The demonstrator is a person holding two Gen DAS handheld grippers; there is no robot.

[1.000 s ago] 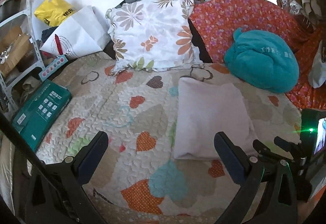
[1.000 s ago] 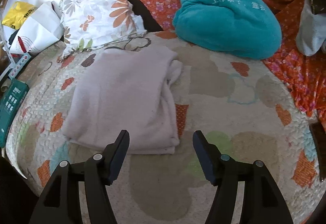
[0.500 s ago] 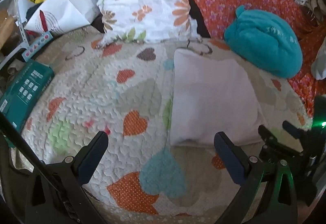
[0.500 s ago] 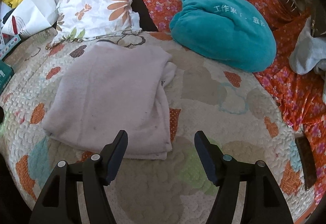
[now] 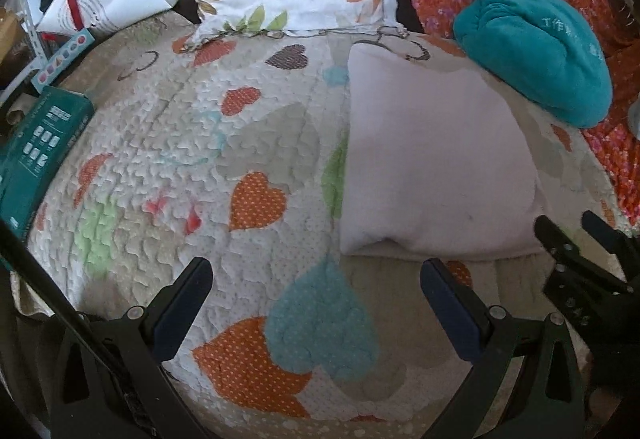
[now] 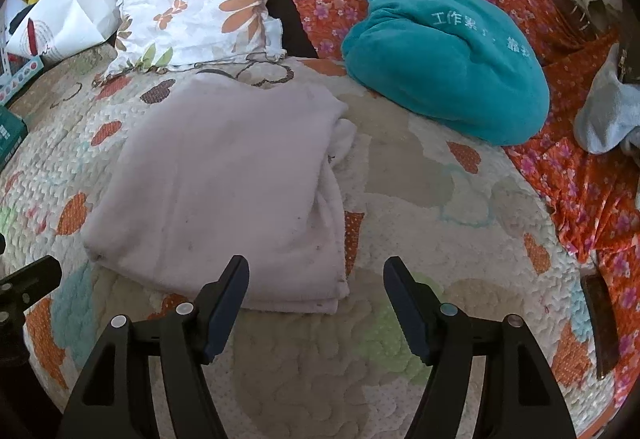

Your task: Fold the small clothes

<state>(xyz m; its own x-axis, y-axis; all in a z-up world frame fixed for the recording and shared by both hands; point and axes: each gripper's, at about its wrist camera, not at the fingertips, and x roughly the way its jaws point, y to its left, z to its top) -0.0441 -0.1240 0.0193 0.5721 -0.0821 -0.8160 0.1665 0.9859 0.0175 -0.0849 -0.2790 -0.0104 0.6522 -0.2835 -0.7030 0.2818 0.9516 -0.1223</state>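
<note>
In the left wrist view, the left gripper (image 5: 316,287) hangs over the heart-print quilt (image 5: 168,143) with its jaws wide apart and nothing between them. The pale folded garment (image 5: 432,167) lies ahead and to the right, its near edge just past the right-hand finger, its long axis running from near to far.

In the right wrist view, the right gripper (image 6: 316,289) has its jaws apart and empty. The garment's near right corner sits just beyond the left-hand finger, ahead and to the left. I judge the right gripper nearer that corner; a teal cushion (image 6: 444,63) lies far right.
</note>
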